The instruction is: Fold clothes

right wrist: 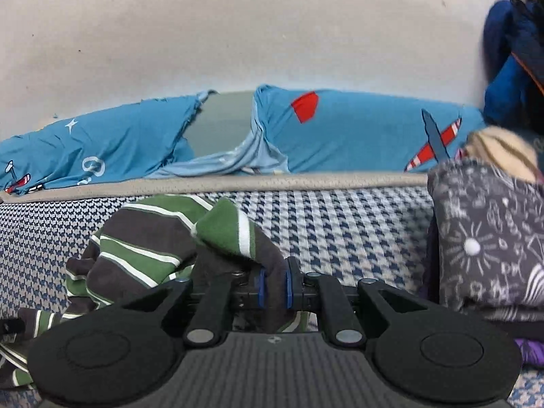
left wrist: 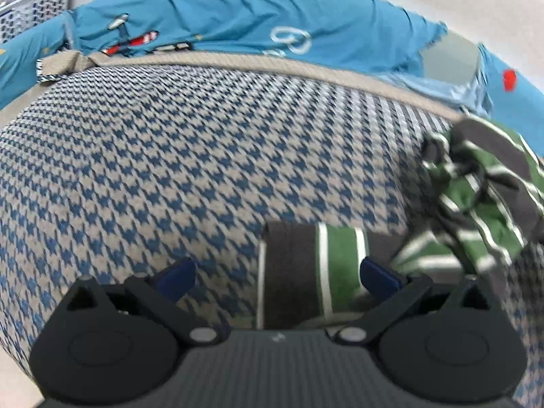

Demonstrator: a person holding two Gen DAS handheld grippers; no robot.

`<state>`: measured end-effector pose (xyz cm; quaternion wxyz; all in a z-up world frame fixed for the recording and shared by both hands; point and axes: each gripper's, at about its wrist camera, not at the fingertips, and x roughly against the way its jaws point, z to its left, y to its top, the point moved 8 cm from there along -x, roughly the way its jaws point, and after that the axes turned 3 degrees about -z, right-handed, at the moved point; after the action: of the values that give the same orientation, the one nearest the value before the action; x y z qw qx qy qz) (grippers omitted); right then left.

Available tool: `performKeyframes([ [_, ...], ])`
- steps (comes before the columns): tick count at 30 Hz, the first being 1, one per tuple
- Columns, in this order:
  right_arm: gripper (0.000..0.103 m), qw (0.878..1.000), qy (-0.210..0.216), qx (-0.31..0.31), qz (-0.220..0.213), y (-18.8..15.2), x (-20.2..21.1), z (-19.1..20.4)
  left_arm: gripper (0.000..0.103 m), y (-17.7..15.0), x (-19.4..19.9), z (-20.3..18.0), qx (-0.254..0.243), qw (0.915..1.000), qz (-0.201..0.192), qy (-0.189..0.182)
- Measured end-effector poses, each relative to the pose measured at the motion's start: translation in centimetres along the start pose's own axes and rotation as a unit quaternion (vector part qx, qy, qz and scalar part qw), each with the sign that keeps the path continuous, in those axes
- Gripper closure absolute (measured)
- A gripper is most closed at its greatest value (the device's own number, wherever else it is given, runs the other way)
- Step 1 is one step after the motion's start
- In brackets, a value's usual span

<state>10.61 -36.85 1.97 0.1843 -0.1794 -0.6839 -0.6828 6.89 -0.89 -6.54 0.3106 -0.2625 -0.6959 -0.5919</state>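
Houndstooth woven blanket (left wrist: 170, 156), crumpled striped knit garment (right wrist: 146, 248)

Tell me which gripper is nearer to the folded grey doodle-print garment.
Right. The right gripper, pinching the striped green garment, has the grey doodle-print garment just beside it. The left gripper stands open over the striped cloth, and its view shows no doodle-print garment.

I see a bed with a blue-and-beige houndstooth blanket (left wrist: 170, 156) as the work surface. Directly on it lie a green-and-grey striped garment (right wrist: 142, 248) and, well apart, a dark printed folded pile (right wrist: 489, 238). A blue aeroplane-print sheet (right wrist: 357, 132) borders its far edge.
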Motion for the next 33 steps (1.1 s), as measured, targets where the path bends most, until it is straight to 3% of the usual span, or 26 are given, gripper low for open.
performKeyframes([
  [3, 0.076, 1.0, -0.013, -0.007, 0.006, -0.2, 0.4, -0.9, 0.0, -0.9, 0.0, -0.6, -0.004, 0.9998, 0.015, -0.009],
  [12, 0.075, 0.999, -0.004, -0.044, -0.013, -0.4, 3.2, -2.3, 0.0, -2.7, 1.1, -1.8, -0.01, 0.9996, 0.021, -0.015],
  [19, 0.075, 0.996, 0.078, -0.039, 0.017, -1.8, 3.5, 0.7, 0.0, -3.1, 1.9, -1.9, -0.009, 0.9996, 0.014, -0.021],
  [25, 0.074, 0.982, 0.18, -0.016, 0.051, -3.6, 3.2, 5.4, 0.0, -3.3, 2.2, -2.2, -0.014, 0.9995, 0.014, -0.026],
  [33, 0.058, 0.964, 0.246, 0.051, 0.086, -6.8, 2.8, 11.7, 0.0, -3.4, 2.7, -2.2, -0.018, 0.9988, 0.016, -0.042],
])
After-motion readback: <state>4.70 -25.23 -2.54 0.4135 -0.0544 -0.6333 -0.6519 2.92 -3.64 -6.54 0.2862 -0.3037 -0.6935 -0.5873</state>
